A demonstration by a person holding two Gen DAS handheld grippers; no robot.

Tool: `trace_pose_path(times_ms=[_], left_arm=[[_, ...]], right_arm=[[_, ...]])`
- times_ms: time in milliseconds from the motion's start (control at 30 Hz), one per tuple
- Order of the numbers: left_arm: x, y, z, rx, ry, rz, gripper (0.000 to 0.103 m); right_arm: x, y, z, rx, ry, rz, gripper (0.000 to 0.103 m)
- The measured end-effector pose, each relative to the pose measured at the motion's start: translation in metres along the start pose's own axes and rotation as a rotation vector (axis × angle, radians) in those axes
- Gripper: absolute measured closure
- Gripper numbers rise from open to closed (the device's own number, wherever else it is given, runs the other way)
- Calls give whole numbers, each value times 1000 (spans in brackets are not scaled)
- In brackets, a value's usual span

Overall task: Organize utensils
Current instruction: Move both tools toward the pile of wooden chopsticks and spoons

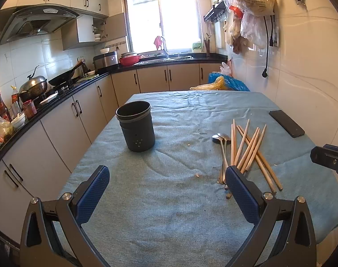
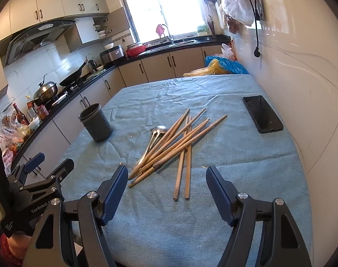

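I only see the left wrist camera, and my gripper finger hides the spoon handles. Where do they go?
Observer: The spoons lie along the left edge of the chopsticks, their handles partly tucked under the pile.
Operator: Is the other gripper holding something?
Observer: No. The right gripper is open over the cloth, with nothing between its fingers.
Operator: What is closest to it?
Observer: Two loose chopsticks lie side by side, their near ends pointing into the gap between its fingers.
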State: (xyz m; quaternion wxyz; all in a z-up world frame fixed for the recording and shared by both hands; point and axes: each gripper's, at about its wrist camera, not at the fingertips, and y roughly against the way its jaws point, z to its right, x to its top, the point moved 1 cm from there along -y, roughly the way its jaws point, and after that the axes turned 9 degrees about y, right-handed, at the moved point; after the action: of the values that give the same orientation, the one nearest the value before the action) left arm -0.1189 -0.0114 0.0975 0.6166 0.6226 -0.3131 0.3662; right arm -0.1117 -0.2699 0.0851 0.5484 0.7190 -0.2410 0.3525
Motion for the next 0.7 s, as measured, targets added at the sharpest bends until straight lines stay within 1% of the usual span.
trace_pose_path(times_ms=[300, 700], left_arm=[[-2, -10, 3, 6, -12, -26, 0], [-5, -23, 5, 13, -26, -57, 0]], right_arm=[[-1, -8, 5, 7, -21, -20, 27], [0, -28, 16, 44, -75, -67, 29]])
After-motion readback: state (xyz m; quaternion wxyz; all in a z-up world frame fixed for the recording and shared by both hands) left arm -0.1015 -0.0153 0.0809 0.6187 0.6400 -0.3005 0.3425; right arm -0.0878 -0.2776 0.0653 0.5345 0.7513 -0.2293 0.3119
